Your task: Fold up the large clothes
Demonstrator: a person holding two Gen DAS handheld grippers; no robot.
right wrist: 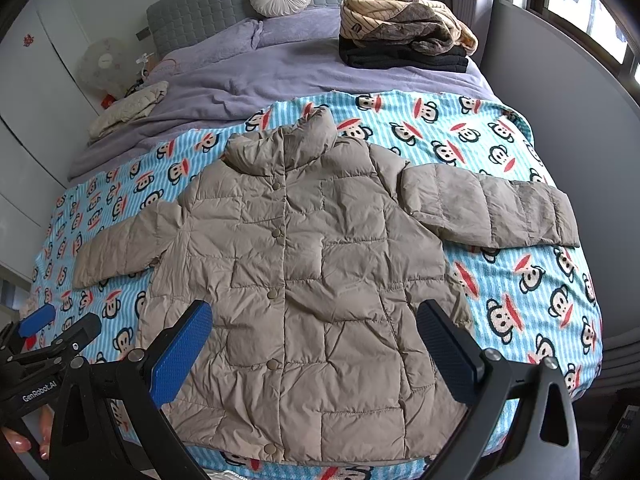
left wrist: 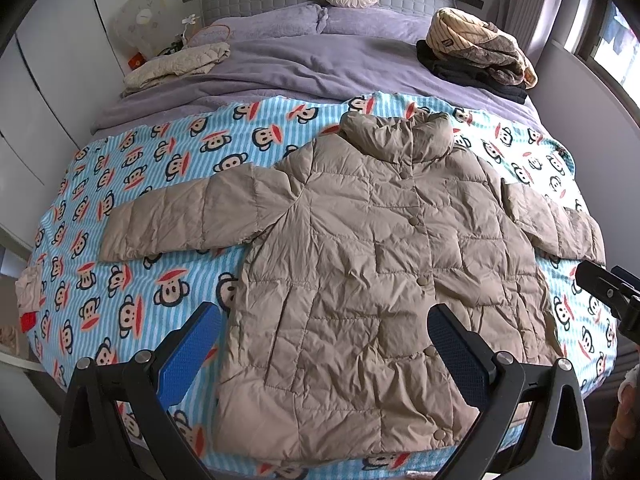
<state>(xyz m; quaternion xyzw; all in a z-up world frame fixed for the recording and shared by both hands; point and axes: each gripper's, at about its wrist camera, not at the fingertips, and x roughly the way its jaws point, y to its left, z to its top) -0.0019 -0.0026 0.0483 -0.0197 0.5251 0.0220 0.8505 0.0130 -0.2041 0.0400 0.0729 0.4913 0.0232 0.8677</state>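
- Beige puffer jacket (left wrist: 380,272) lies flat, buttoned, front up, on the monkey-print blanket (left wrist: 120,208), sleeves spread to either side.
- Left gripper (left wrist: 324,356) and right gripper (right wrist: 316,350) hover above the jacket's hem, fingers spread wide, holding nothing.
- Judged step: folding not yet begun; next move probably calls for gripping a sleeve and carrying it across the jacket.
- Readable writing: "GenRobot.AI" on the left gripper's body, seen beside the jacket's hem.

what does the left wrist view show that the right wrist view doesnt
Only the left wrist view: a red-tagged cloth at the bed's left edge. Only the right wrist view: the left hand-held gripper, with fingers gripping its handle. Both: the beige puffer jacket spread flat on the monkey-print blanket, snaps closed, sleeves out, and the folded clothes pile.
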